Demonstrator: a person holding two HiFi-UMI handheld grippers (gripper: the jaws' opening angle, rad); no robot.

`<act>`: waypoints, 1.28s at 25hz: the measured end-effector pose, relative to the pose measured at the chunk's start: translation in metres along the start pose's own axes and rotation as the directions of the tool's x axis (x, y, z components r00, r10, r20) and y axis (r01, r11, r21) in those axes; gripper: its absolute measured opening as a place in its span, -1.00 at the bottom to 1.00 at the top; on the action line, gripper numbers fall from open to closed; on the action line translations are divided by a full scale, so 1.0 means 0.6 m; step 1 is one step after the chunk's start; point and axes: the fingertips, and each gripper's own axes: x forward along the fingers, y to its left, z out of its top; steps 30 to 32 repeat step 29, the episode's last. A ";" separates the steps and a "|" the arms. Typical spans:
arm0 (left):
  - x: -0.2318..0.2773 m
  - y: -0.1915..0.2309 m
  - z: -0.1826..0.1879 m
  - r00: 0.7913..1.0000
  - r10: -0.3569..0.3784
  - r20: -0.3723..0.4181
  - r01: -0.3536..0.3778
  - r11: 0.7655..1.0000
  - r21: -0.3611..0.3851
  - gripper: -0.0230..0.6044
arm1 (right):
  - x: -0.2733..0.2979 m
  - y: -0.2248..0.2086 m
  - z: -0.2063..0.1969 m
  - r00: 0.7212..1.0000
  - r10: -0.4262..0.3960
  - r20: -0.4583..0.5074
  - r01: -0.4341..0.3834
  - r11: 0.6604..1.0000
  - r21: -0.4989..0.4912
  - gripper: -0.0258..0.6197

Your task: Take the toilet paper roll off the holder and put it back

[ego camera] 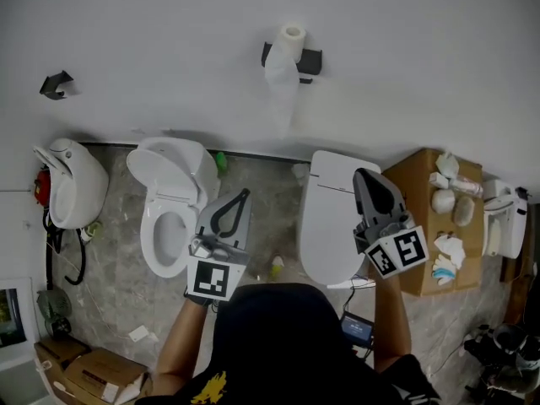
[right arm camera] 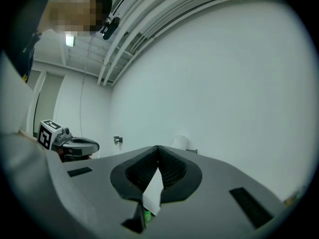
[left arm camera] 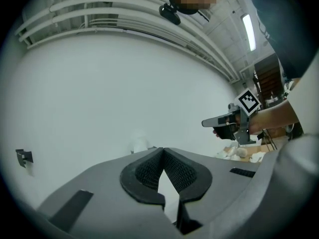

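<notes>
The white toilet paper roll (ego camera: 292,35) sits on a dark holder (ego camera: 310,61) on the white wall, with a loose tail of paper hanging down below it. Both grippers are held up short of the wall, well below the roll. My left gripper (ego camera: 245,193) is shut with nothing in it, pointing at the wall left of the roll. My right gripper (ego camera: 361,175) is shut and empty too, to the roll's right. The roll (left arm camera: 139,144) shows faintly just past the closed left gripper (left arm camera: 162,150). In the right gripper view the roll (right arm camera: 180,142) lies just beyond the closed right gripper (right arm camera: 158,147).
A toilet with its lid up (ego camera: 168,213) stands below the left gripper and one with a closed lid (ego camera: 331,218) below the right. A white fixture (ego camera: 74,184) stands at far left, a brown cabinet (ego camera: 415,184) with crumpled tissue at right. A second black bracket (ego camera: 56,83) is on the wall.
</notes>
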 end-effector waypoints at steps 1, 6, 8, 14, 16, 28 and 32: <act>-0.007 0.007 0.002 1.000 0.023 0.021 -0.022 0.998 -0.057 -0.87 | 0.001 0.007 0.004 1.000 -0.004 0.004 0.004 1.000 -0.002 -0.92; -0.020 0.038 0.004 0.998 0.040 0.055 -0.033 0.993 -0.109 -0.88 | 0.015 0.030 0.008 1.000 -0.019 -0.004 0.019 1.000 -0.005 -0.92; -0.024 0.045 0.003 0.998 0.023 0.063 -0.016 0.994 -0.110 -0.87 | 0.018 0.041 0.007 1.000 -0.025 -0.013 0.024 1.000 -0.011 -0.92; -0.031 0.081 0.003 0.997 0.000 0.082 0.010 0.992 -0.129 -0.87 | 0.058 0.066 0.020 0.999 -0.013 -0.035 0.012 0.999 -0.047 -0.92; -0.029 0.092 0.000 0.996 -0.008 0.088 0.019 0.992 -0.126 -0.87 | 0.070 0.068 0.023 0.999 -0.020 -0.037 0.018 0.999 -0.051 -0.92; -0.026 0.155 -0.031 0.997 -0.017 0.075 0.026 0.991 -0.131 -0.87 | 0.168 0.091 0.030 0.999 0.011 -0.036 -0.013 0.998 -0.060 -0.92; -0.027 0.161 -0.036 0.998 -0.015 0.069 0.024 0.991 -0.131 -0.87 | 0.177 0.093 0.031 0.999 0.014 -0.036 -0.016 0.998 -0.063 -0.92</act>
